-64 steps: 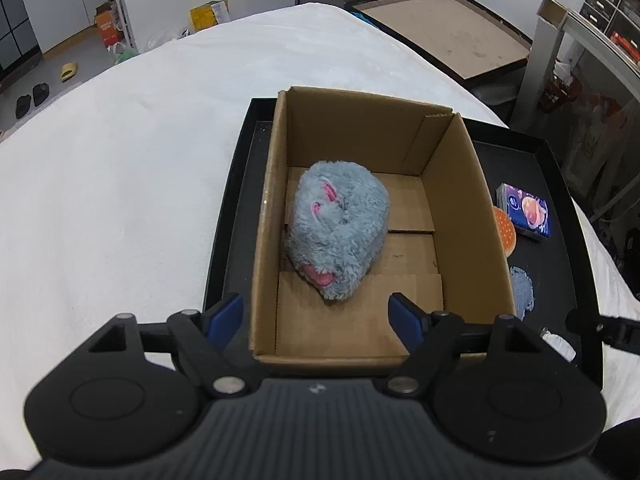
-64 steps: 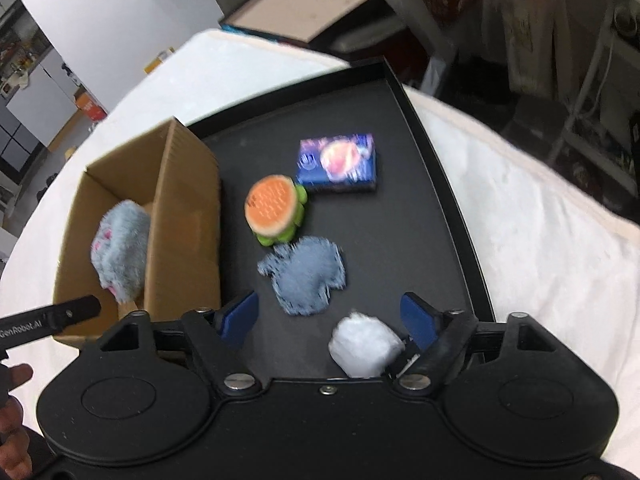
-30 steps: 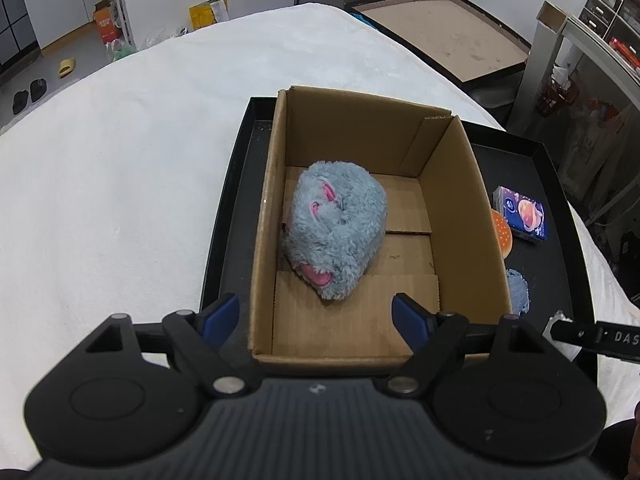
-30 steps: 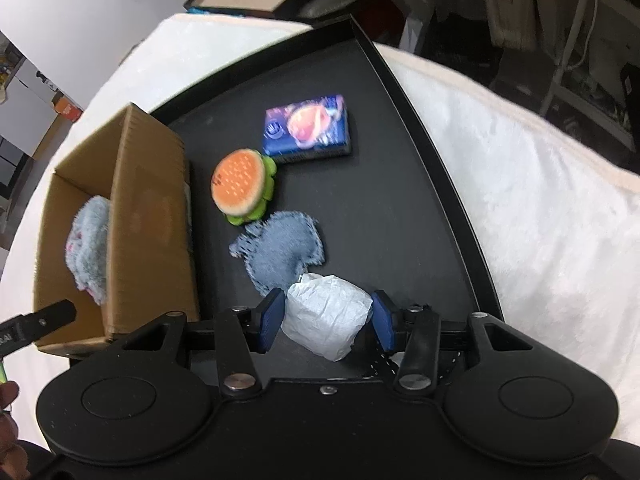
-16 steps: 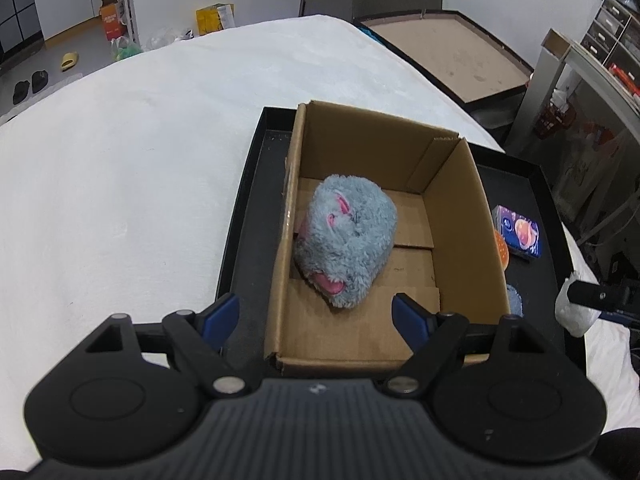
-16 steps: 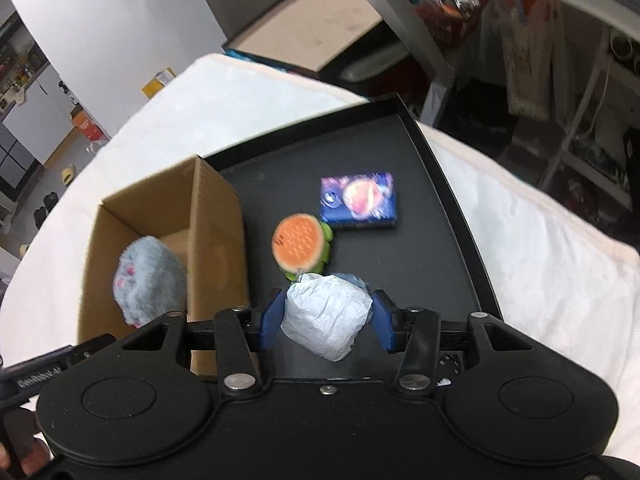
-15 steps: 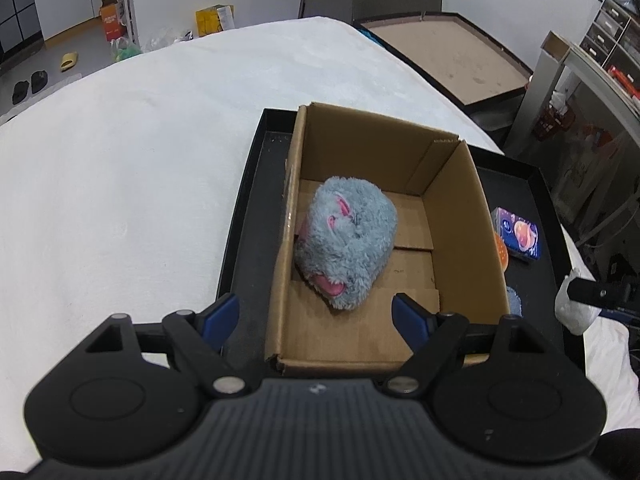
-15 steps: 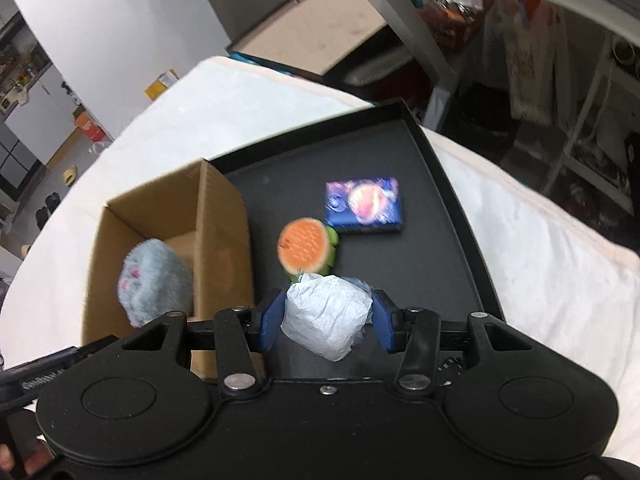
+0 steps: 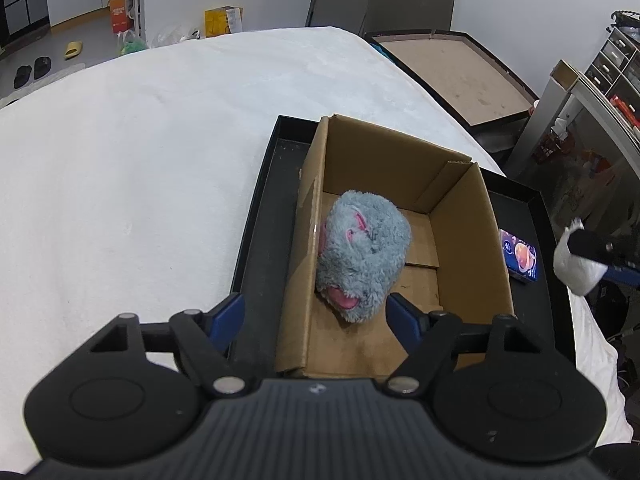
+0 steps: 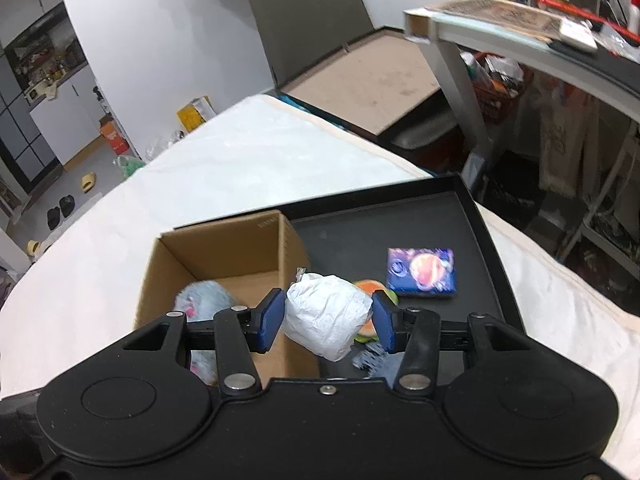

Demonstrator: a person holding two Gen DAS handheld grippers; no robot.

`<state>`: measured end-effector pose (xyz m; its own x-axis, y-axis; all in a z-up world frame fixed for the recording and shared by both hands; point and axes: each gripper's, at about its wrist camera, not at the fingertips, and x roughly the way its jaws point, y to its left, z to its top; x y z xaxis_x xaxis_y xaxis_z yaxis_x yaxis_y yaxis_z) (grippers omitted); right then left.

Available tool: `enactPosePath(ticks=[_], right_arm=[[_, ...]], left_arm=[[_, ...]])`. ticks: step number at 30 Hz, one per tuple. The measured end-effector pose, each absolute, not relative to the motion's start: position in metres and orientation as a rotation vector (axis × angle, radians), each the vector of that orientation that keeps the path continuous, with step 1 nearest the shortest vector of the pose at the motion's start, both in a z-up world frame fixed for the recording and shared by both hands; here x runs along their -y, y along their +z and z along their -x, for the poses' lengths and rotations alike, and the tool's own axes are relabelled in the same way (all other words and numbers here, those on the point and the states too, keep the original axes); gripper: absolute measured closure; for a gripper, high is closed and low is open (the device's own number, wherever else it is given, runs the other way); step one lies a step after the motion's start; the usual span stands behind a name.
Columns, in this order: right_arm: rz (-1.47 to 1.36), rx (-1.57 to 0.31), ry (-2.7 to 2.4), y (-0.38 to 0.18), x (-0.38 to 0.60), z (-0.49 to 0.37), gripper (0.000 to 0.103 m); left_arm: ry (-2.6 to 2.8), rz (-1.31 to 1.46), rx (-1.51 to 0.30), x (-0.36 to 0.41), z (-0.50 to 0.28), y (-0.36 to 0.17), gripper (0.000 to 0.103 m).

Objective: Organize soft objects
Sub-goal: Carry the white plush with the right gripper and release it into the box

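Observation:
A brown cardboard box (image 9: 464, 208) (image 10: 224, 252) stands on the black tray (image 9: 260, 208) (image 10: 400, 216). Inside it lies a grey plush toy (image 9: 362, 252) (image 10: 204, 300) with pink marks. My right gripper (image 10: 328, 320) is shut on a white crumpled soft bundle (image 10: 326, 314) (image 9: 576, 268), held in the air above the box's right wall. My left gripper (image 9: 314, 318) hovers over the box's near end; its jaws are closing with nothing pressed between them. An orange burger plush (image 10: 370, 288) and a grey-blue plush (image 10: 374, 362) lie partly hidden behind the bundle.
A blue picture box (image 9: 520, 254) (image 10: 422, 268) lies on the tray's right part. The tray sits on a white fluffy cover (image 9: 140, 160). A grey shelf unit (image 10: 520, 48) stands at the right, and a brown board (image 9: 452, 68) lies beyond the bed.
My right gripper has lifted the white bundle off the tray and carried it up and left toward the box. My left gripper has shifted a little left, its jaws slightly narrower.

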<state>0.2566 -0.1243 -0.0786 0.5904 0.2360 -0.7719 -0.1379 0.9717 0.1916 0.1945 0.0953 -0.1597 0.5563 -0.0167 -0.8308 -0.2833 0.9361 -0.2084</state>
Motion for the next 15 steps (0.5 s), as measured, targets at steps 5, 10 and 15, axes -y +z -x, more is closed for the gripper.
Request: enactPosePath(ticks=[5, 10, 15], right_arm=[[-0.092, -0.884, 0.232, -0.074, 0.108, -0.258, 0.056], [-0.059, -0.857, 0.259, -0.072, 0.090, -0.259, 0.056], [-0.034, -0.846, 0.279, -0.074, 0.076, -0.260, 0.056]], left_arm=[[0.163, 0.354, -0.974, -0.101, -0.194, -0.163, 0.039], [0.156, 0.363, -0.982, -0.104, -0.194, -0.166, 0.053], [0.159, 0.379, -1.007, -0.108, -0.196, -0.173, 0.075]])
